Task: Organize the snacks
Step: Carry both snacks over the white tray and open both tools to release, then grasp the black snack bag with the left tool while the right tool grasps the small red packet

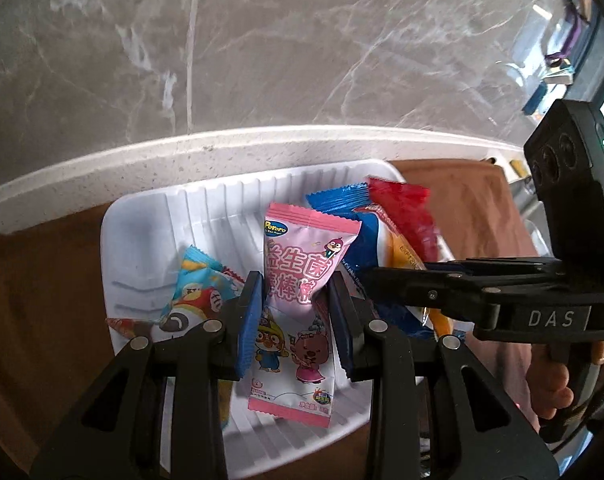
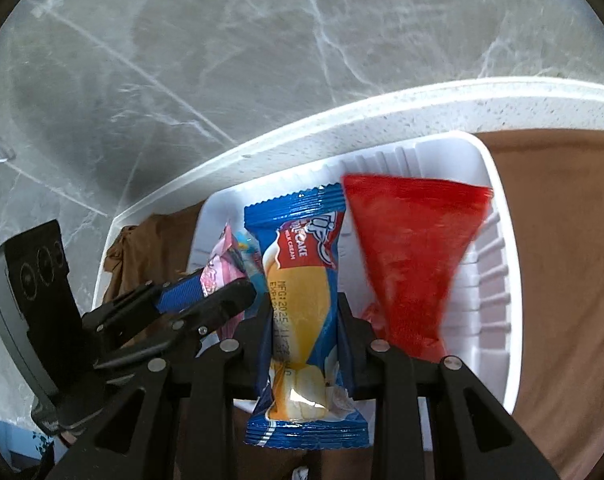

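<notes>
Partly hidden behind the black linkage of the left gripper (image 1: 296, 312), the pink candy packet (image 1: 302, 280) is pinched at its waist between the blue ribbed pads, and its lower half with cartoon figures is cut across by the fingers. Held over the white tray (image 1: 142, 232), the packet is glossy, with crimped, saw-toothed ends. A light-blue cartoon packet (image 1: 198, 292) is seen lying in the tray at the left, half covered by the left finger; what lies beneath it cannot be made out.

Over on the other side, the right gripper (image 2: 304, 320) is clamped on the blue cake packet (image 2: 302, 280), a shiny pillow-shaped wrapper whose printed lettering is partly lost in folds and behind the black fingers. Beside it a red translucent wrapper (image 2: 414, 256) is blurred, its contents unreadable, and whether it is touching the tray floor cannot be told. The tray is moulded plastic with ribbed walls and rounded corners, set on a brown cloth (image 2: 562, 280) over a speckled white counter (image 1: 102, 176). Beyond the counter edge, a grey veined marble surface (image 1: 282, 48) is seen. A hand (image 1: 550, 376) is glimpsed at the right gripper's handle, mostly cut off.
</notes>
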`<act>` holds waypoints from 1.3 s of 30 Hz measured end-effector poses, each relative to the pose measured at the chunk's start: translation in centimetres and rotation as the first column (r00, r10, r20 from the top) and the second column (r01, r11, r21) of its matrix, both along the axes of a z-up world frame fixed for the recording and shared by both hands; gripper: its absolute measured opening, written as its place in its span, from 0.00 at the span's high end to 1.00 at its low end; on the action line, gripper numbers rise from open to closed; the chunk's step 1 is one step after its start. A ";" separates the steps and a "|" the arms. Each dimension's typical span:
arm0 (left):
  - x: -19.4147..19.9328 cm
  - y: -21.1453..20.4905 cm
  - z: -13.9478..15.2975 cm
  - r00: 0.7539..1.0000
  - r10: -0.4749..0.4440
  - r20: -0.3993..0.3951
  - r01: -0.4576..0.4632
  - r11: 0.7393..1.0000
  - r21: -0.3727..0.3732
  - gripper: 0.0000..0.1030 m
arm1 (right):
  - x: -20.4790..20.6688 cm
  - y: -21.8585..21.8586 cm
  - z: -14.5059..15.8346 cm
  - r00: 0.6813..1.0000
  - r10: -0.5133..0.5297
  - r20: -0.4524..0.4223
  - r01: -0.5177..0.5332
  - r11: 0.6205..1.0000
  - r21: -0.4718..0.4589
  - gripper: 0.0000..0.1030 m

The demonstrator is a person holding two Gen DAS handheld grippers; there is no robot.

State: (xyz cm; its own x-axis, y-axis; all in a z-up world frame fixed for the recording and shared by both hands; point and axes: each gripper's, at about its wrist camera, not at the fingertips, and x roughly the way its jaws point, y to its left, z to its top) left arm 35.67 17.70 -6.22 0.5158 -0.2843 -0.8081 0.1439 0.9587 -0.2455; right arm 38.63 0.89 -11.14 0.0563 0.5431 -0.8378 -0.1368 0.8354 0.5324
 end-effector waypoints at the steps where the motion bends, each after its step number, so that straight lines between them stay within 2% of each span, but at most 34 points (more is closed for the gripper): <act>1: 0.1 0.0 -0.4 1.000 0.001 0.000 -0.001 1.000 0.005 0.70 | 0.2 0.2 -0.4 1.000 0.002 0.000 -0.002 1.000 -0.010 0.71; 6: 0.3 0.0 -1.7 1.000 0.003 0.012 -0.004 0.999 0.044 0.66 | 0.4 0.6 -1.2 1.000 0.013 0.012 -0.013 0.999 -0.048 0.69; 10: 0.1 -0.5 -1.4 0.999 0.001 0.037 -0.003 0.998 0.061 0.66 | 0.3 1.0 -0.8 0.999 0.019 0.038 -0.017 0.999 -0.052 0.66; 12: 0.1 -1.0 -0.9 0.998 -0.003 0.058 -0.001 0.998 0.068 0.62 | 0.1 0.7 -0.1 0.999 0.019 0.051 -0.017 0.999 -0.038 0.63; 19: -1.4 -1.3 1.7 0.993 -0.003 0.119 -0.008 0.996 0.094 0.60 | -1.3 -0.8 3.3 0.994 0.015 0.110 -0.012 1.000 -0.022 0.58; 23: -3.9 -1.9 3.1 0.990 -0.030 0.140 0.013 0.993 0.118 0.56 | -2.9 -2.2 5.6 0.991 0.012 0.132 -0.011 1.000 -0.006 0.57; 26: -6.7 -2.4 3.9 0.989 -0.060 0.132 0.046 0.993 0.107 0.55 | -4.6 -3.9 7.8 0.987 0.021 0.162 -0.021 1.000 -0.005 0.56; 33: -13.8 -4.9 2.8 0.991 -0.117 0.066 0.110 0.988 0.111 0.55 | -10.2 -7.6 12.0 0.973 0.035 0.227 -0.028 0.999 -0.038 0.50; 39: -18.0 -6.3 1.7 0.994 -0.108 0.013 0.106 0.991 0.084 0.55 | -13.9 -11.5 16.1 0.927 -0.044 0.373 0.069 0.996 -0.052 0.49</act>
State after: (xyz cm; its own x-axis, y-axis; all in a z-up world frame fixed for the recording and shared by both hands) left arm 17.69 11.38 -4.56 0.5002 -0.2709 -0.8224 0.2503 0.9545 -0.1622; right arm 24.72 -10.60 4.93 0.3986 0.4764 -0.7837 -0.2656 0.8779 0.3985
